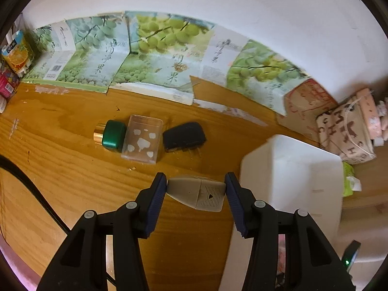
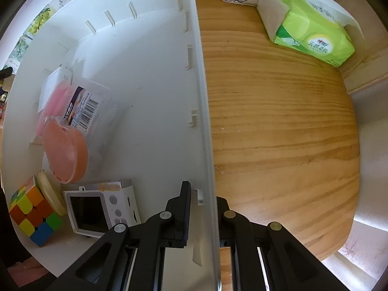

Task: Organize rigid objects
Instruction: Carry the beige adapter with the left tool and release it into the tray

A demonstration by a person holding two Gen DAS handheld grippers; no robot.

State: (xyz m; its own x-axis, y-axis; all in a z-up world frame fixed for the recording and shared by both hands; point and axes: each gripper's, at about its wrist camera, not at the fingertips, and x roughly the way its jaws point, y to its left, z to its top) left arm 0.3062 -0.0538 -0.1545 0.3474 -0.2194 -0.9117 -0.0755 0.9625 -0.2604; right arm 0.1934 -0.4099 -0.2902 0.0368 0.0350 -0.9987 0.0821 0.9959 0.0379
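Observation:
My left gripper [image 1: 196, 184] is shut on a beige plug adapter [image 1: 197, 192], held above the wooden table. Beyond it on the table lie a green bottle with a gold cap [image 1: 110, 135], a clear plastic box [image 1: 143, 141] and a black charger [image 1: 184, 137], side by side. The white storage bin [image 1: 291, 169] stands to the right. My right gripper [image 2: 203, 194] points down and is shut on the bin's white wall [image 2: 201, 97]. Inside the bin lie a colour cube [image 2: 31, 215], a small white camera [image 2: 101, 208], an orange soft case [image 2: 65, 152] and a pink packet [image 2: 70, 104].
Grape-print cardboard [image 1: 155, 48] lines the wall behind the table. A juice carton [image 1: 18, 53] stands at the far left, a patterned bag [image 1: 349, 131] at the right. A green tissue pack [image 2: 308, 24] lies on the table right of the bin. A black cable [image 1: 31, 184] crosses the left.

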